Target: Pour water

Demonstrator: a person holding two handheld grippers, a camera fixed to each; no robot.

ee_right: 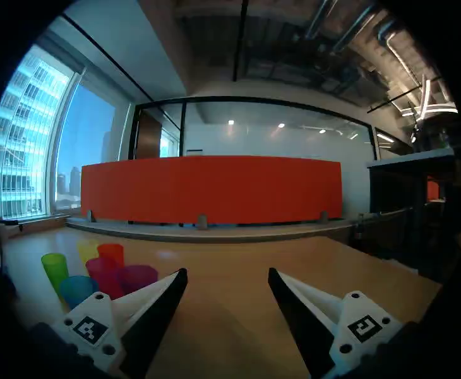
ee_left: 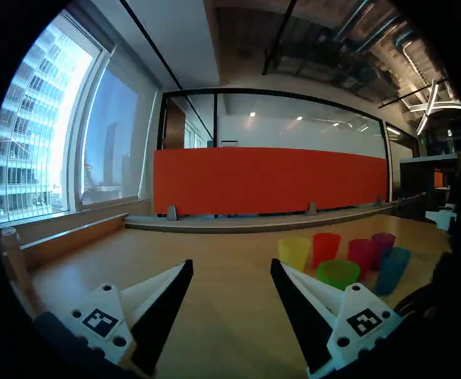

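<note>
Your left hand-held gripper (ee_left: 231,268) is open. Its two fingers are spread wide with nothing between them but bare wooden bench (ee_left: 230,322). It hovers low over the bench and points toward the orange panel (ee_left: 268,180) along the far edge, with a big window (ee_left: 41,139) off to its left.

The cups stand upright in a tight cluster on the bench, ahead and to the right of this gripper's right finger. The green cup (ee_left: 338,273) is the nearest and sits just beside that finger. Behind it are the yellow cup (ee_left: 293,252) and the red cup (ee_left: 326,248). Further right are the pink cup (ee_left: 361,256) and the purple cup (ee_left: 383,243), with the blue cup (ee_left: 392,270) in front of them. They are packed so closely that you cannot tell which ones touch.

Your right hand-held gripper (ee_right: 227,275) is also open and holds nothing, with its fingers well apart over bare bench. In the right gripper view the same cluster sits to the left, partly hidden behind the left finger.

Both cameras ride low, so you mostly see the sides of the cups. The green cup's mouth shows a little in the left gripper view, and the purple cup's mouth shows a little in the right gripper view. You cannot tell whether any cup has water in it.
</note>
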